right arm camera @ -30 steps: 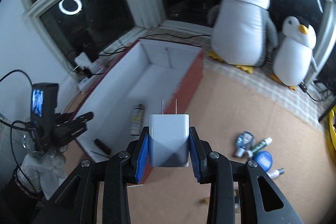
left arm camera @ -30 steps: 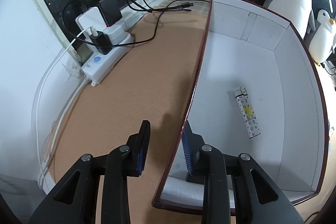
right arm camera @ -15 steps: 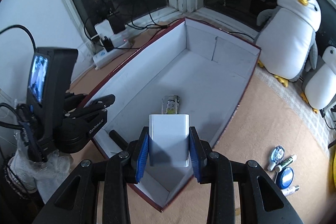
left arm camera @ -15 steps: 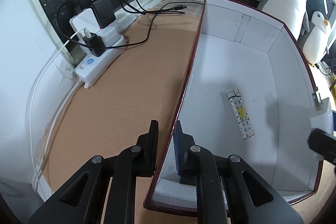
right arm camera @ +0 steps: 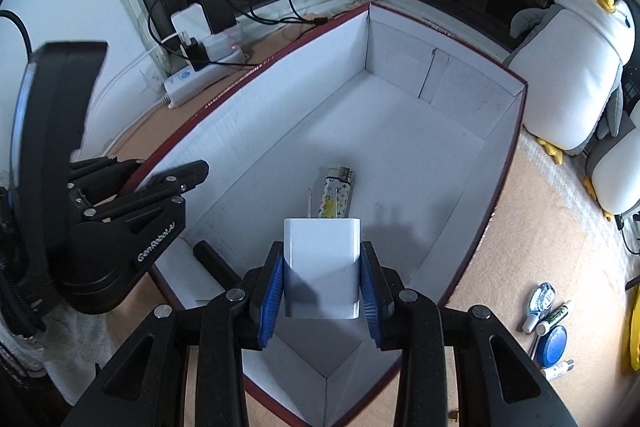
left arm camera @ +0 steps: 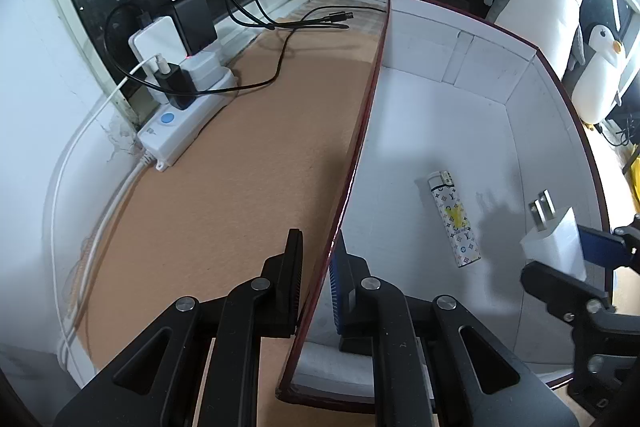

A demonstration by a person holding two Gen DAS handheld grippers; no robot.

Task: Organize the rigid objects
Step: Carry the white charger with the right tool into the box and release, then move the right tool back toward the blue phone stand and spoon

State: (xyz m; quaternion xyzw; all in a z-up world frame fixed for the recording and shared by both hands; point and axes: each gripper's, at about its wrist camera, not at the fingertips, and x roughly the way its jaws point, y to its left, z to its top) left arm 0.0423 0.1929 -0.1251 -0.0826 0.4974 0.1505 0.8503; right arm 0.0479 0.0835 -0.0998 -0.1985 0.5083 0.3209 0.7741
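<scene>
My left gripper (left arm camera: 316, 275) is shut on the near left wall of a red box with a white inside (left arm camera: 360, 131); the box also shows in the right wrist view (right arm camera: 404, 147). My right gripper (right arm camera: 322, 285) is shut on a white wall charger (right arm camera: 322, 267) with its two prongs pointing forward, held above the box's near end. The charger shows in the left wrist view (left arm camera: 554, 247) over the box's right side. A patterned lighter (left arm camera: 454, 219) lies on the box floor, just ahead of the charger in the right wrist view (right arm camera: 336, 195).
A white power strip (left arm camera: 184, 107) with plugs and black cables sits by the window at the left. Two plush penguins (right arm camera: 572, 83) stand right of the box. Several small toiletries (right arm camera: 548, 323) lie on the brown table (left arm camera: 240, 167) at the right.
My right gripper has carried the charger from beside the box to above its near end. My left gripper has closed onto the box's left wall.
</scene>
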